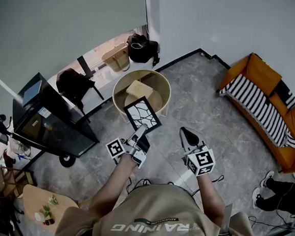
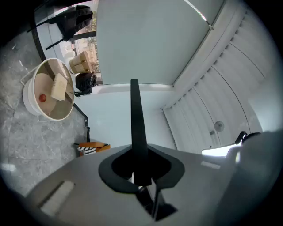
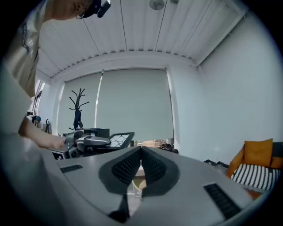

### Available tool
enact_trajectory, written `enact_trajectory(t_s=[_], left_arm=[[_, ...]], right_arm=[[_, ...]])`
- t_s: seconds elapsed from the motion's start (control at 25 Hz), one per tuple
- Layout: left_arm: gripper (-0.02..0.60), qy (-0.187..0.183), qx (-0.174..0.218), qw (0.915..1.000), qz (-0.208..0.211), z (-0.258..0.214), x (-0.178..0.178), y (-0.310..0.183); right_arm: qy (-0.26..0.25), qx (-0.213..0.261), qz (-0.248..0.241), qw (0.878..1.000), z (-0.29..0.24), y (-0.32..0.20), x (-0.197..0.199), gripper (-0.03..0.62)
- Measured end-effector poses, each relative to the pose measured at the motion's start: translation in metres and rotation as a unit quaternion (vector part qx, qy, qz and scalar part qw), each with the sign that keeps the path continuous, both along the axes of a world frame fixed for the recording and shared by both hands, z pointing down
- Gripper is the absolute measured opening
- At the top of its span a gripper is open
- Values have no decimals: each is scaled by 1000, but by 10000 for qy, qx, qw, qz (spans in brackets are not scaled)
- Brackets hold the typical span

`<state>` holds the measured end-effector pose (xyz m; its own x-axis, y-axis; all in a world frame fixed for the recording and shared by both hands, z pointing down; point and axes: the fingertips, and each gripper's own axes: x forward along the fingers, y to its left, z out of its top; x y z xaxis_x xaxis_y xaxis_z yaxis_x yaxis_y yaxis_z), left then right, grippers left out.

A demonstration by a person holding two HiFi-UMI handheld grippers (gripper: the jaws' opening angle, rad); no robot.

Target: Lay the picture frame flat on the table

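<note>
Black-edged picture frame (image 1: pixel 143 114), at the centre of the head view, is clamped edge-on in the left hand-held gripper (image 1: pixel 140 131), overlapping the round bench's (image 1: pixel 118 89) lower rim. The right hand-held gripper (image 1: pixel 188 137) is clenched, empty.

The left gripper (image 1: pixel 143 128) is clamped on an edge of the picture frame (image 1: pixel 142 114); the right gripper (image 1: pixel 184 130) is held shut, just right of it
</note>
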<state>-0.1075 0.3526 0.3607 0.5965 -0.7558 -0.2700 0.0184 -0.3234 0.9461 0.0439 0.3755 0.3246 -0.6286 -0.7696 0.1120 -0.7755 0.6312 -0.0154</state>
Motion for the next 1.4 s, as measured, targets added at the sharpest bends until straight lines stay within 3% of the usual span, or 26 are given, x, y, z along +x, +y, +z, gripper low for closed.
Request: enact_trajectory(t_s=[0.16,0.56,0.84,1.08,1.4], left_arm=[[42,-182,53,9998,0,4,0,-5],[41,-153,5,9998,150,19,-18,-24],[41,-191,-359,9988,269,48,-46,-38],[41,-278,-571,9975,296,66,-33,-64],[43,-337,-643,9973,127,69,7,-123]], right_arm=[[-82,45,-3,10000,6,-2,1,8],[-202,0,66,9998,22,-17,-14,8],[21,-314,280,9991,35,-29,-35,8],[191,-564,192,9980,57,-61,-23,8],[-14,-615,-266,9977,68,-137,7,8]])
